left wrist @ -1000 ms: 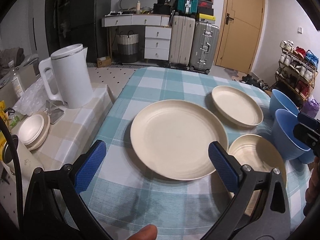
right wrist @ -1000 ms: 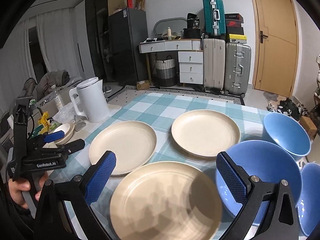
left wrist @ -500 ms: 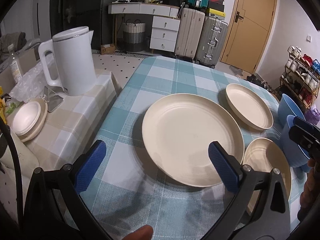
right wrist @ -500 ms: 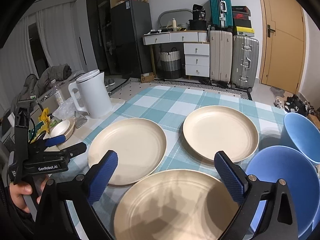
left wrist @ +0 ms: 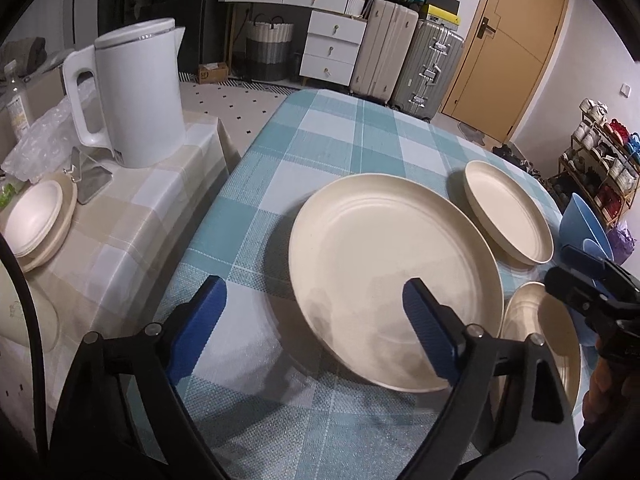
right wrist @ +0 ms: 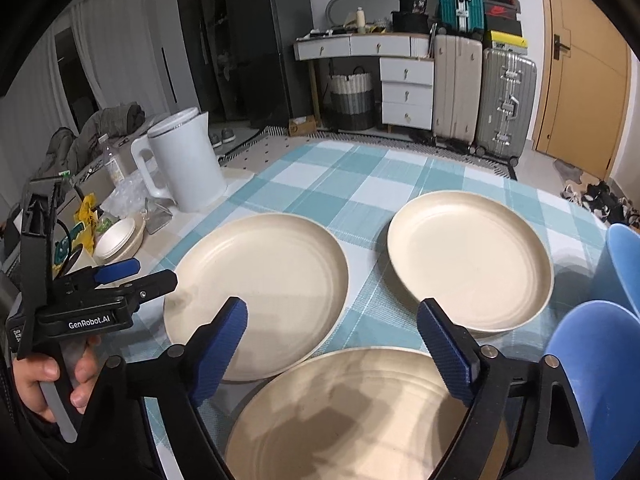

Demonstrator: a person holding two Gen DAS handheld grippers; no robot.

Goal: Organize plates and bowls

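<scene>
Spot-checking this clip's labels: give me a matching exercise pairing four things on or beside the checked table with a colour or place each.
Things:
1. kettle
2. nearest plate
3. bowl
4. far plate

Descriptions:
A. blue, at the right edge
B. cream, beyond the others, toward the suitcases
C. white, on the beige side table
D. cream, under the right gripper

Pairs: 1-C, 2-D, 3-A, 4-B

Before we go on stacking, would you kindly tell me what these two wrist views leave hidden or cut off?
- Blue bowls: right wrist view, cut by the right edge; their number is unclear.
- Near cream plate: right wrist view, front rim behind the closing right gripper and bottom edge.
- Same plate: left wrist view, partly behind the closing left gripper, which holds nothing.
- Small dishes by the kettle: left wrist view, cut by the left edge; too small in the other.
</scene>
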